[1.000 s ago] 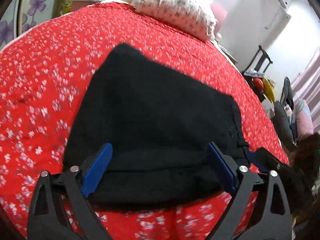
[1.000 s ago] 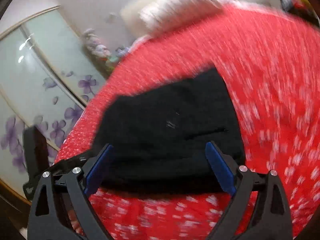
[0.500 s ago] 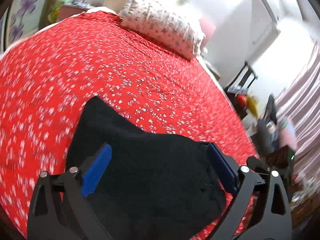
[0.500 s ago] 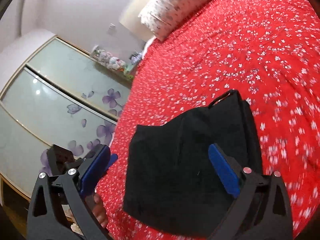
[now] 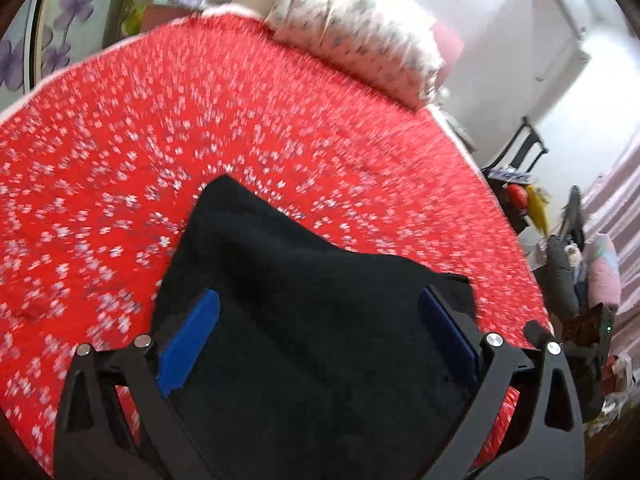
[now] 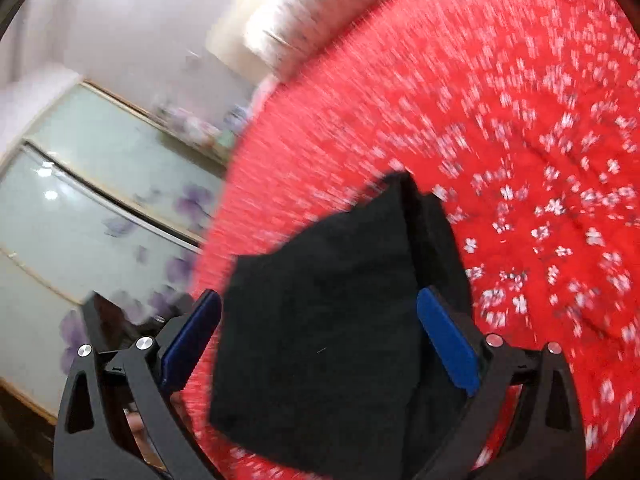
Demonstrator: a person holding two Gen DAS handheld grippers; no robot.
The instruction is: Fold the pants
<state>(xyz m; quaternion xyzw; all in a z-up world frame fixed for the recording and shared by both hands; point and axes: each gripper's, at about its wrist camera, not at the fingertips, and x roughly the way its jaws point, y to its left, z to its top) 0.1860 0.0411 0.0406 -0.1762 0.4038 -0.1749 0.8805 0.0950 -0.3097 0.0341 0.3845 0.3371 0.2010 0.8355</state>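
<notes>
Left wrist, left claw (image 5: 318, 340) spread above folded pants (image 5: 312, 320)

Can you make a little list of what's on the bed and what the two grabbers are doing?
pants: black, folded, lying on the bed
bed: red cover with white flowers
pillow: at the far end of the bed
left gripper: open, fingers either side of the pants
right gripper: open, over the pants
</notes>
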